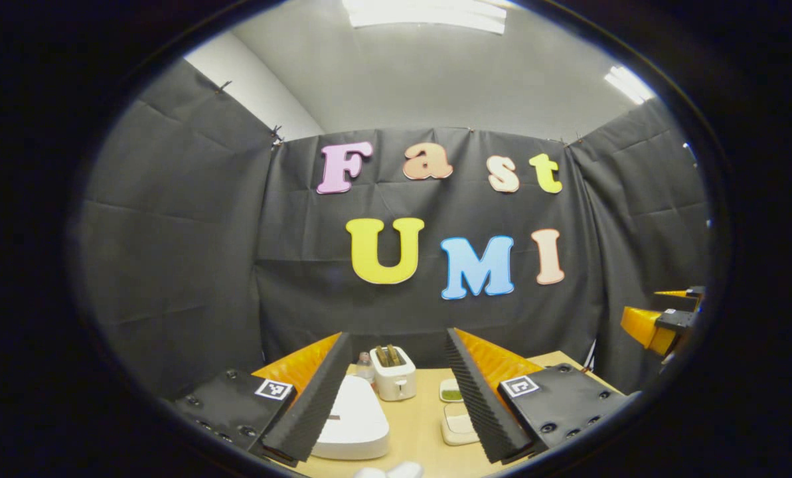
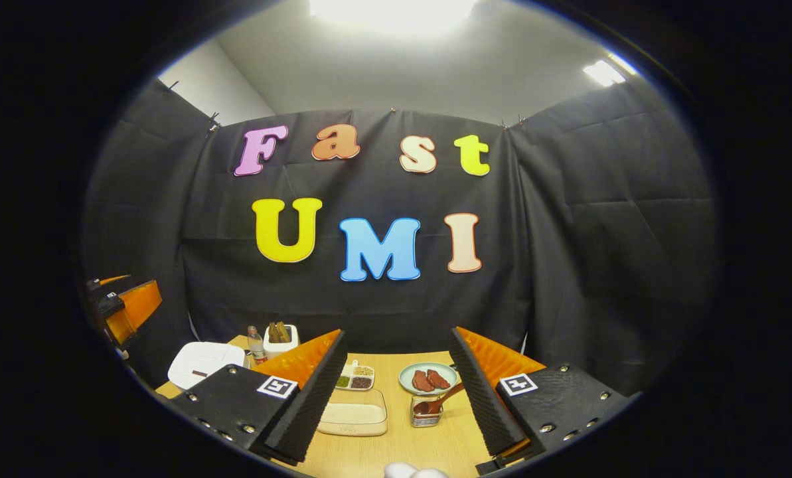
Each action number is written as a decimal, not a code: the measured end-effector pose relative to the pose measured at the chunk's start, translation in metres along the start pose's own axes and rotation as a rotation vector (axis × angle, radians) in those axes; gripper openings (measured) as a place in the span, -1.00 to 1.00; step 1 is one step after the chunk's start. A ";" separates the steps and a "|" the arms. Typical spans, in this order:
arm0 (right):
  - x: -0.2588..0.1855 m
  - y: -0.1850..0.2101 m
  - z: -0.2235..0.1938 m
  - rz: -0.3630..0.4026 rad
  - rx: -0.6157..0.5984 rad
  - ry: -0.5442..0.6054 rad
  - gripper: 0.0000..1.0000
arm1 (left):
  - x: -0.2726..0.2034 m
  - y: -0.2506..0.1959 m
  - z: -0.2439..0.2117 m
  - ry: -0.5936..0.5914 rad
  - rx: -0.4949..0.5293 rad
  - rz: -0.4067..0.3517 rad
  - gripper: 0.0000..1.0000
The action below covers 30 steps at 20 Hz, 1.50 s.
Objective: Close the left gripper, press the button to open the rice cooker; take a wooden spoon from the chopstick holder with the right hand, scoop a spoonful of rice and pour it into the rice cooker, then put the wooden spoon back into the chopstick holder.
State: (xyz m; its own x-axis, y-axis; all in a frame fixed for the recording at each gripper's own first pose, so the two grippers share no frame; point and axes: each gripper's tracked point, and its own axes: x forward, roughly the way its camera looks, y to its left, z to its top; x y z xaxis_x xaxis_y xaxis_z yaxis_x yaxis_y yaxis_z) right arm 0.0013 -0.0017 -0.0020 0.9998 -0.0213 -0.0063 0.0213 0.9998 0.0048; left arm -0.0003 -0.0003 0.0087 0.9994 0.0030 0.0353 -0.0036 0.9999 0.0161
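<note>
Here I am above the wooden table, both grippers held up and level, nothing in either. The biggest thing down there is the white rice cooker, lid down, sitting just inside my left gripper's left finger in the left gripper view; in the right gripper view it sits far off at the left edge of the table. Behind it stands a white toaster with slices poking up, a small bottle just beside it.

My right gripper is spread wide too, and between its fingers lies the clear rice container, shallow and pale inside. Just right of it stands the wire chopstick holder, the wooden spoon leaning out toward the right finger, not touched. Behind that, a plate with two reddish pieces, and left of it a small divided dish of grains. My left fingers stand wide apart, holding nothing.
</note>
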 end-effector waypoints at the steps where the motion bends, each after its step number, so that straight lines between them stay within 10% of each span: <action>1: -0.001 0.000 -0.001 -0.002 0.000 0.002 0.90 | -0.001 -0.001 0.001 0.001 0.003 -0.002 0.97; 14: -0.004 -0.006 0.000 -0.020 -0.004 0.006 0.90 | -0.001 -0.008 -0.005 0.033 -0.014 -0.037 0.86; 19: -0.004 -0.008 -0.003 -0.022 -0.004 0.010 0.90 | 0.004 -0.006 -0.010 0.062 -0.039 -0.043 -0.82; 30: 0.001 -0.005 -0.016 -0.022 -0.022 0.060 0.90 | 0.072 0.053 -0.089 0.218 -0.048 0.061 -0.82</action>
State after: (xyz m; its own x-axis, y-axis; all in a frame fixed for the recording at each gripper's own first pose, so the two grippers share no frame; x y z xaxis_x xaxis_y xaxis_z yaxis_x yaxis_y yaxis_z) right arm 0.0024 -0.0066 -0.0184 0.9968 -0.0436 -0.0663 0.0425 0.9989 -0.0181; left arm 0.0748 0.0538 -0.0766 0.9813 0.0618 -0.1823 -0.0678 0.9973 -0.0269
